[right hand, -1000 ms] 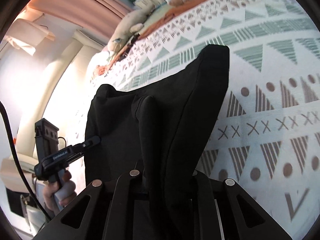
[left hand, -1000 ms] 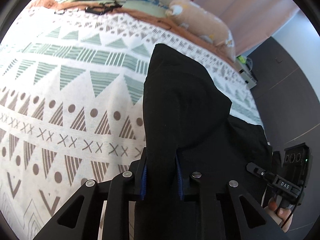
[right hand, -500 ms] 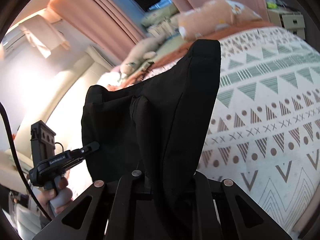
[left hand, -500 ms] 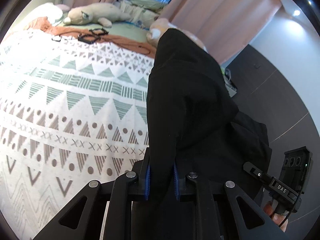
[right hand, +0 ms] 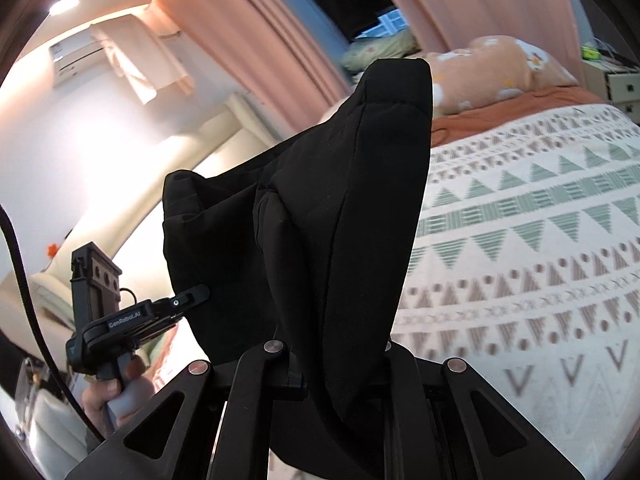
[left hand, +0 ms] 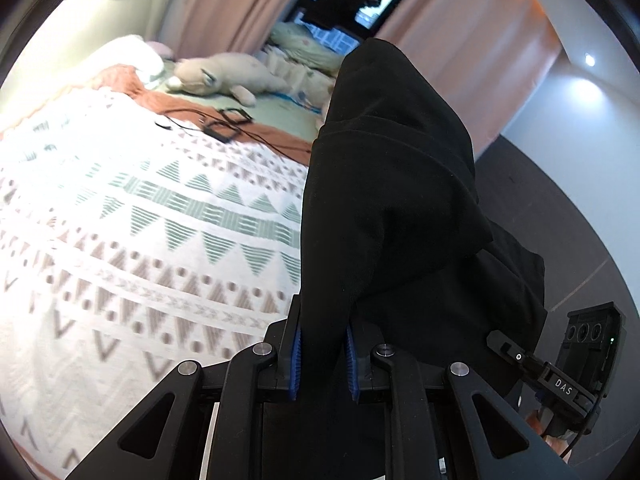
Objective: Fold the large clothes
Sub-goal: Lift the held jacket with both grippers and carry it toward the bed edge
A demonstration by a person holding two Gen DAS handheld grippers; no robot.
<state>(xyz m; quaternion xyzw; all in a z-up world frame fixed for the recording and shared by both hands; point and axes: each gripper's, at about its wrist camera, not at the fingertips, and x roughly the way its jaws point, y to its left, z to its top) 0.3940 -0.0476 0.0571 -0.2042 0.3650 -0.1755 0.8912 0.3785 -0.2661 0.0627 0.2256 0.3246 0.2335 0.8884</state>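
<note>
We record one large black fabric garment (left hand: 392,208), held up in the air over the near edge of the bed and stretched between our two tools. The left gripper (left hand: 322,360) is closed on a fold of it, the cloth pinched between blue-padded fingers (left hand: 295,360). The right gripper (right hand: 340,364) also grips the cloth, which drapes over and hides its fingertips.

Left view only: a beige plush animal (left hand: 224,76), black cables (left hand: 224,126) on a rust-orange sheet (left hand: 280,140), and dark grey floor (left hand: 560,208). It also shows the right tool beyond the garment.

Right view only: a peach plush pillow (right hand: 500,76), a wall air conditioner (right hand: 80,56), a white bedside unit (right hand: 612,80), and the left tool in the person's hand (right hand: 120,392).

Both views: the white bedspread with green and brown geometric pattern (left hand: 160,220) and pink curtains (right hand: 248,28).

Against one second ago, the garment now sits higher: its top edge clears the bedspread and reaches the curtains, and both cameras tilt upward.
</note>
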